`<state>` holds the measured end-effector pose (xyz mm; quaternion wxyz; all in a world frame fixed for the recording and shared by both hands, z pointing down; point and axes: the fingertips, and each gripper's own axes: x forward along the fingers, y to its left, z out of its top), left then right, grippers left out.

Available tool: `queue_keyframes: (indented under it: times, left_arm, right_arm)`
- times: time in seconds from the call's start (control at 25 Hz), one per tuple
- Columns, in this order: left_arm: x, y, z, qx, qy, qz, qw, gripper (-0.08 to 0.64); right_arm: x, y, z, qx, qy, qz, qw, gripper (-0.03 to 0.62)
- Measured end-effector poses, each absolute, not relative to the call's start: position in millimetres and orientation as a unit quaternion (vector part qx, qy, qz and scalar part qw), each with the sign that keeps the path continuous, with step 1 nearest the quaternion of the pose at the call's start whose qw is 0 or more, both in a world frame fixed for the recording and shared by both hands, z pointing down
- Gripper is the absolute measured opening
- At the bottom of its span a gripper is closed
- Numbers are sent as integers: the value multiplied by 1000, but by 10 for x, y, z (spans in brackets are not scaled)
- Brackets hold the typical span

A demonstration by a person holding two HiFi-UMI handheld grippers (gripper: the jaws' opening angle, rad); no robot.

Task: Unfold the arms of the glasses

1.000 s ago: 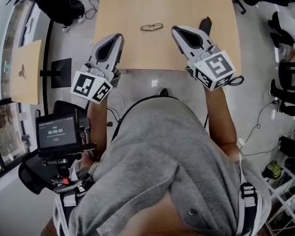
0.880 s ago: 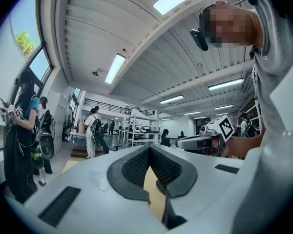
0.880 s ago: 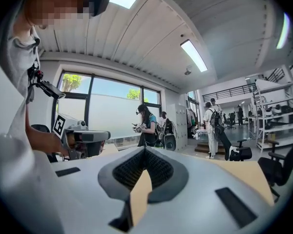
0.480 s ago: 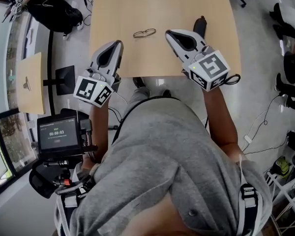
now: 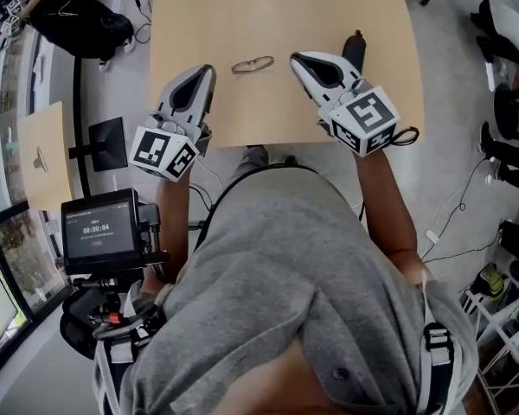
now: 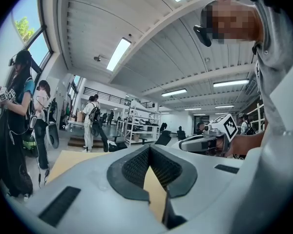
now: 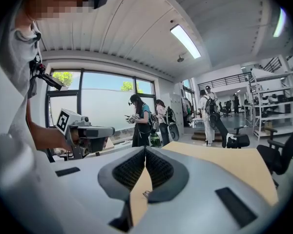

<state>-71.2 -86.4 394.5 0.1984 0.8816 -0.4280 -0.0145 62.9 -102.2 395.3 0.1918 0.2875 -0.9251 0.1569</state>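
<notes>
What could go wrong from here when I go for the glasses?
1. The left gripper and right gripper are both shut and stand short of the glasses. Reaching in like that would likely shove them across the table.
2. The glasses look thin and lie flat on the table, so the fingers may slip off them or bend an arm.

a grey t-shirt [image 5: 303,275] and white harness straps [image 5: 437,374] with black buckles; the pale grey left gripper [image 5: 208,69] and right gripper [image 5: 296,58] bear black-and-white marker cubes [image 5: 365,118].
</notes>
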Motion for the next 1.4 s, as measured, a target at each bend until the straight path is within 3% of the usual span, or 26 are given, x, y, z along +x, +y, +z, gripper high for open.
queue_keyframes:
  times: [0.36,0.56,1.08,1.2,1.4]
  left_arm:
    - [-491,-793,4091,894,-396,-7,209,6]
    - [-515,-1019,4349,904,-390,41,169,6]
    - [-664,-739,5818,860,-380,140,312,6]
    - [-735,-689,6115,846,-381,163,337,6]
    - [-763,-664,6359,838,-374,190,348,6]
  right_arm:
    - [876,-808,4067,313,-908,164,225,8]
    - [768,-1035,4334,302,-917,136,223,8]
    - [562,-949,5572,231,-897,187,327,14]
    - [518,-925,5904,208,-888,210,352,108]
    - [489,-804,6358,169,-869,218,410,120]
